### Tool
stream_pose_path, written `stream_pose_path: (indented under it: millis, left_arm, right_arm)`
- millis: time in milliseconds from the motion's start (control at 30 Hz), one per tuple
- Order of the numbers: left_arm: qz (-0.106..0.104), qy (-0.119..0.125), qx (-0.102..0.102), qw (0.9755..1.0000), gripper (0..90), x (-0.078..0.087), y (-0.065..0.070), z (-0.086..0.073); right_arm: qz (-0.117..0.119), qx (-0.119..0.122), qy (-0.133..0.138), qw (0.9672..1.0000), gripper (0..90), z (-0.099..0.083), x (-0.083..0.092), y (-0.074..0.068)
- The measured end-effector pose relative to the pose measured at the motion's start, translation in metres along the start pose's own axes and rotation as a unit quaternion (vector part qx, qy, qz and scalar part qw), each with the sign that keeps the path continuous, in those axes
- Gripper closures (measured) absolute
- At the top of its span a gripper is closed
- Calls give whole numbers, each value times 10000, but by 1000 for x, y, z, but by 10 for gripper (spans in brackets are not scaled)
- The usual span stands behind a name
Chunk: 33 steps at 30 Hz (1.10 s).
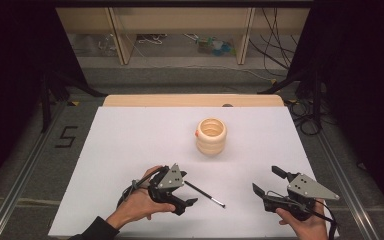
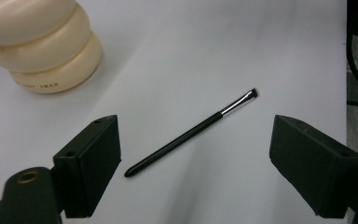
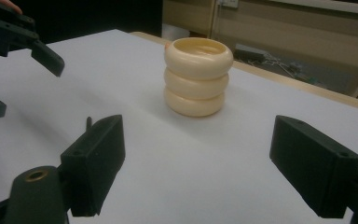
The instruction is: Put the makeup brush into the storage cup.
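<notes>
A thin black brush (image 1: 205, 194) with a silver ferrule lies flat on the white sheet. In the left gripper view the brush (image 2: 191, 133) runs diagonally between the jaws, untouched. My left gripper (image 1: 190, 187) is open around its handle end, and that gripper (image 2: 196, 163) has nothing in it. A cream cup (image 1: 211, 135) made of three stacked rings stands upright mid-table with a small orange tab on its left side. My right gripper (image 1: 265, 180) sits open at the front right. The right gripper (image 3: 196, 163) points at the cup (image 3: 198, 77), well short of it.
The white sheet (image 1: 130, 150) covers the table, whose wooden far edge (image 1: 190, 100) shows beyond it. Cables and wooden shelving (image 1: 180, 30) lie on the floor past the table. A "5" mark (image 1: 66, 136) is on the floor at left. Dark stands flank both sides.
</notes>
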<state>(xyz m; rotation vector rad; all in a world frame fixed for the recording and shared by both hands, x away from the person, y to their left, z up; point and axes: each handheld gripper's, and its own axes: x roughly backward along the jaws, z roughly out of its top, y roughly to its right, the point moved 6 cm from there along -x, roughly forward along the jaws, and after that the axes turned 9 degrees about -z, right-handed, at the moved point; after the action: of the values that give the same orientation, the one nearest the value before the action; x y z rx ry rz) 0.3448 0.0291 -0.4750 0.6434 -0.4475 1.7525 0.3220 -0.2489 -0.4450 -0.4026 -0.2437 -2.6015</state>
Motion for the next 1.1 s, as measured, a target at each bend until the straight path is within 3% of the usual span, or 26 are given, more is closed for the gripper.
stream_pose_path:
  millis: [33, 100, 133, 200, 367, 500, 533, 567, 733, 767, 867, 967, 1100]
  left_arm:
    - [4, 28, 45, 10000, 163, -2, 0, 1]
    - [4, -60, -15, 10000, 163, -5, -2, 1]
    - [10, -204, -142, 9997, 163, -4, -5, 1]
    - [-21, -135, -54, 9999, 165, -6, -5, 5]
    - [-95, -365, -207, 9991, 184, -8, -11, 9]
    - [-212, -668, -372, 9969, 187, -12, -15, 8]
    - [-276, -857, -509, 9946, 189, -11, -17, 6]
    - [-273, -761, -390, 9960, 192, -15, -16, 7]
    - [-380, -1047, -609, 9919, 200, -25, -17, 10]
    - [-394, -985, -549, 9928, 200, -27, -16, 12]
    - [-485, -1132, -653, 9902, 203, -32, -15, 15]
    - [-534, -1129, -625, 9902, 206, -39, -14, 19]
    - [-657, -1290, -672, 9872, 217, -47, -13, 21]
  right_arm:
    - [6, 45, -76, 10000, 189, 0, 1, 0]
    - [47, -33, 28, 10000, 189, 0, -1, -2]
    - [18, 62, -112, 9999, 189, -1, 2, 0]
    - [8, 24, 23, 10000, 189, 0, 0, 0]
    - [25, 65, 118, 9999, 191, 1, -2, 0]
    - [2, 59, -42, 10000, 192, 0, -1, -1]
    - [23, 68, 31, 10000, 192, 0, -2, 0]
    - [27, 86, 1, 10000, 192, 0, -1, 0]
    - [29, 138, -47, 9999, 192, 0, -1, -1]
    - [29, 138, -47, 9999, 192, 0, -1, -1]
    - [38, 141, -59, 9999, 192, 0, -1, -1]
    - [57, 107, -24, 9999, 192, 0, -2, -2]
    - [65, 118, -66, 9999, 192, 0, -1, -2]
